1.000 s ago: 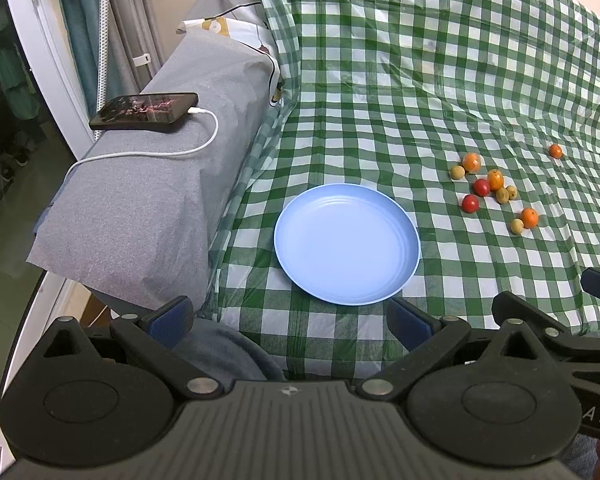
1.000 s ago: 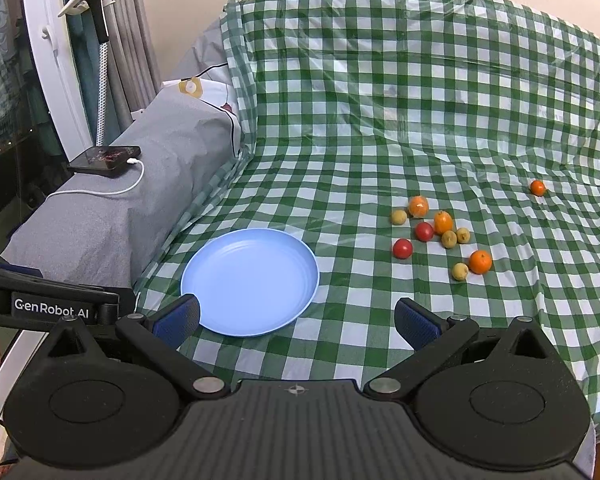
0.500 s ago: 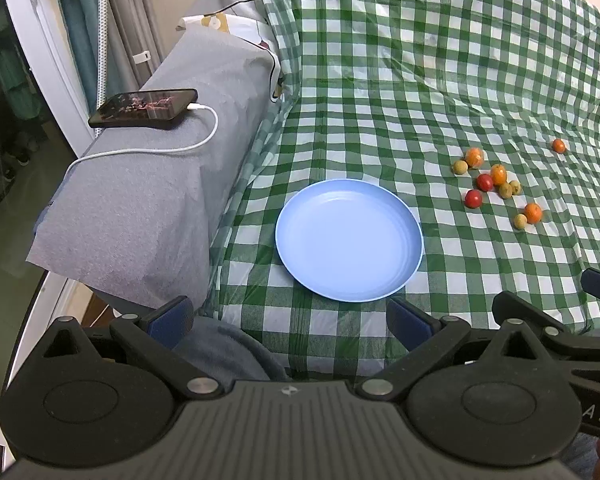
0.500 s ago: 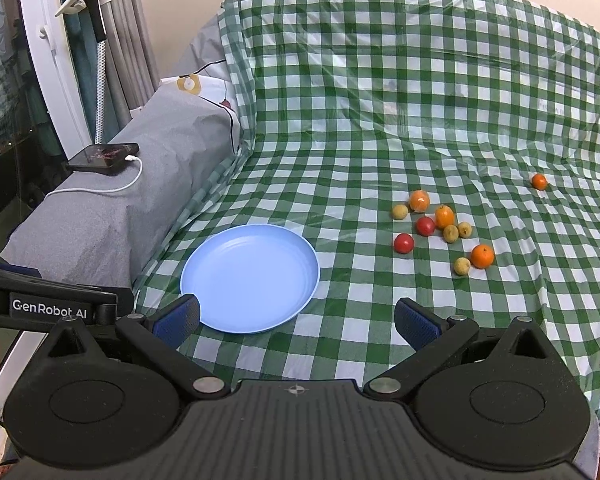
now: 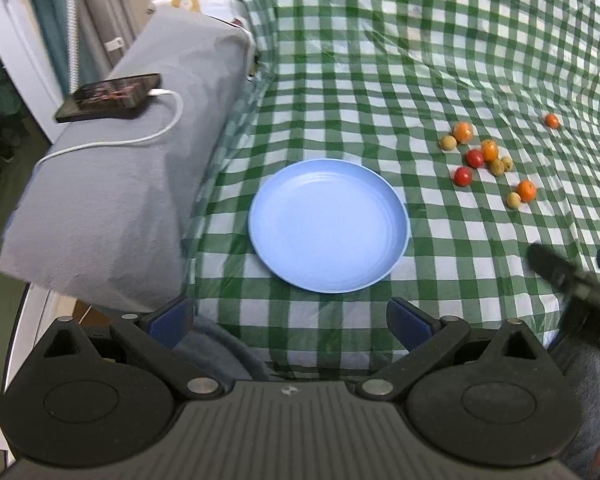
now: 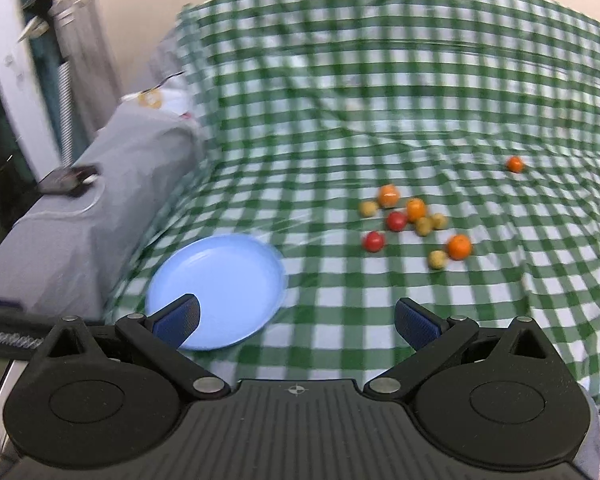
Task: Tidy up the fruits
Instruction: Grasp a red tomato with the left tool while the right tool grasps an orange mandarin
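findings, both wrist views. surface is a bed under a green-check cloth [image 5: 380, 80]; a grey bolster [image 5: 112, 184] runs along its left edge, carrying a phone [image 5: 108, 97] on a white charge cable [image 5: 140, 136].

task items: blue plate [image 5: 328, 226] sits near the bed's front edge, left of centre, nothing on it. fruit cluster [image 6: 414, 226] lies further in and to the right, well apart from the plate: orange, red and yellowish small fruits, loosely grouped, some touching. one stray orange fruit [image 6: 514, 164] sits alone, further back and right, towards the far right corner. the fruits are round, so no long axis to line up on.

key relation: in the right wrist view the cluster lies ahead and slightly right of the right gripper [image 6: 296, 316]; nearest piece is the red fruit [image 6: 373, 241]. right view is blurred, which suggests that hand is moving. in the left view the left gripper [image 5: 290, 316] faces the plate, cluster off to its right. judgement: right hand is the nearer one for the first pick, left is placed by the plate.

jaws: left wide apart, holding nothing. right wide apart, holding nothing; its left finger tip overlaps the plate's near rim in view, contact not determinable.

status: no fruit on plate yet; sorting not begun, by my reading.

risk: cloth is creased, so round fruit may roll if nudged.
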A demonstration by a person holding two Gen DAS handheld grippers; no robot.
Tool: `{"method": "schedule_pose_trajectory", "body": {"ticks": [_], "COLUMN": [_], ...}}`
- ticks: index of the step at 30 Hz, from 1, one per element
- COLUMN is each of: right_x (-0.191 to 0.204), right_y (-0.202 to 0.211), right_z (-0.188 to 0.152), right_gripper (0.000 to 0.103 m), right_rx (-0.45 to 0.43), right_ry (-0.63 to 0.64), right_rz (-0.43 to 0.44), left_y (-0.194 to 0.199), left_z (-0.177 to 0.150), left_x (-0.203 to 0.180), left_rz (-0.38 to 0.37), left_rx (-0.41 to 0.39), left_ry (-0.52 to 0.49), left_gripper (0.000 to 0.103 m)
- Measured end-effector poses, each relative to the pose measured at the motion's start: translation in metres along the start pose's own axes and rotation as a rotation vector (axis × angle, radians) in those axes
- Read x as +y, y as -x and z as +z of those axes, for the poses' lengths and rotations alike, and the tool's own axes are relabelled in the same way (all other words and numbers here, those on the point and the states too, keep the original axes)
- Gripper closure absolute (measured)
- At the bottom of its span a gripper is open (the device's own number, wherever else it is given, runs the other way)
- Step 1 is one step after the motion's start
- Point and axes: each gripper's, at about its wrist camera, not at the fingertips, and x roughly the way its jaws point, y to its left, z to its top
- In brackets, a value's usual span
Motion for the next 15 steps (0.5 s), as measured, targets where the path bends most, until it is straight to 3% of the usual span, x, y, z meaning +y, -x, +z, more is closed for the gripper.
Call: {"method": "schedule_pose_trajectory", "body": {"ticks": [10, 15], "right_x": [-0.116, -0.167], "right_y": [-0.072, -0.135], "right_z": [0.011, 0.028], "right_gripper": [0.001, 0.001], "right_rx": [-0.002, 0.055], "right_ry": [-0.172, -0.249], "right_rz": [-0.212, -0.235], "left_y": [-0.063, -0.127], "left_z": [0.054, 0.087], "left_x": [-0.086, -0.146], "left_rz": [-0.064, -0.056], "left_rx": [0.026, 0.015], "left_ry": [-0.105, -0.187], "left_gripper": [0.000, 0.000]}}
